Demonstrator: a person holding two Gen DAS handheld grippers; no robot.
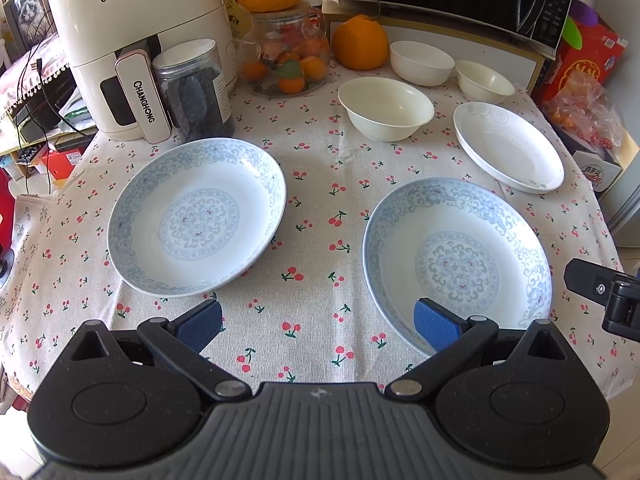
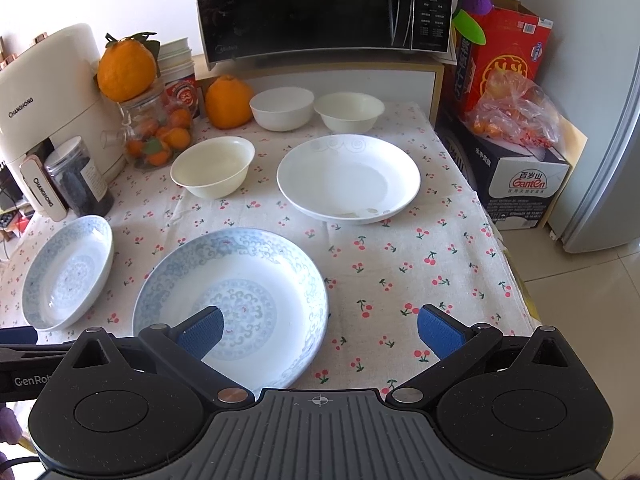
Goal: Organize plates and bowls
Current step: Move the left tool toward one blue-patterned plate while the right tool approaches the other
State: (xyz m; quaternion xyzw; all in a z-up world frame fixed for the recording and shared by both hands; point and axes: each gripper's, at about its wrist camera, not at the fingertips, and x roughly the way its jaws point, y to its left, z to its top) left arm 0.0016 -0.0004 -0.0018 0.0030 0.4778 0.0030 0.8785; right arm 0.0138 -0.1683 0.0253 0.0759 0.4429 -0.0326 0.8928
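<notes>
Two blue-patterned plates lie on the cherry-print tablecloth: one at the left (image 1: pixel 198 216) (image 2: pixel 68 272), one nearer the middle (image 1: pixel 460 264) (image 2: pixel 236 300). A plain white plate (image 1: pixel 508 146) (image 2: pixel 348 178) sits further back on the right. Behind it stand three cream bowls: a near one (image 1: pixel 386 108) (image 2: pixel 214 166) and two at the back (image 1: pixel 422 62) (image 2: pixel 282 108), (image 1: pixel 484 80) (image 2: pixel 349 111). My left gripper (image 1: pixel 318 326) is open above the cloth between the patterned plates. My right gripper (image 2: pixel 320 332) is open over the middle plate's right rim, holding nothing.
An air fryer (image 1: pixel 136 40), a dark jar (image 1: pixel 196 88), a glass jar of small oranges (image 1: pixel 288 60) and two large oranges (image 1: pixel 360 42) crowd the back left. A microwave (image 2: pixel 324 8) stands on a shelf behind the bowls. Boxes (image 2: pixel 516 176) flank the table's right edge.
</notes>
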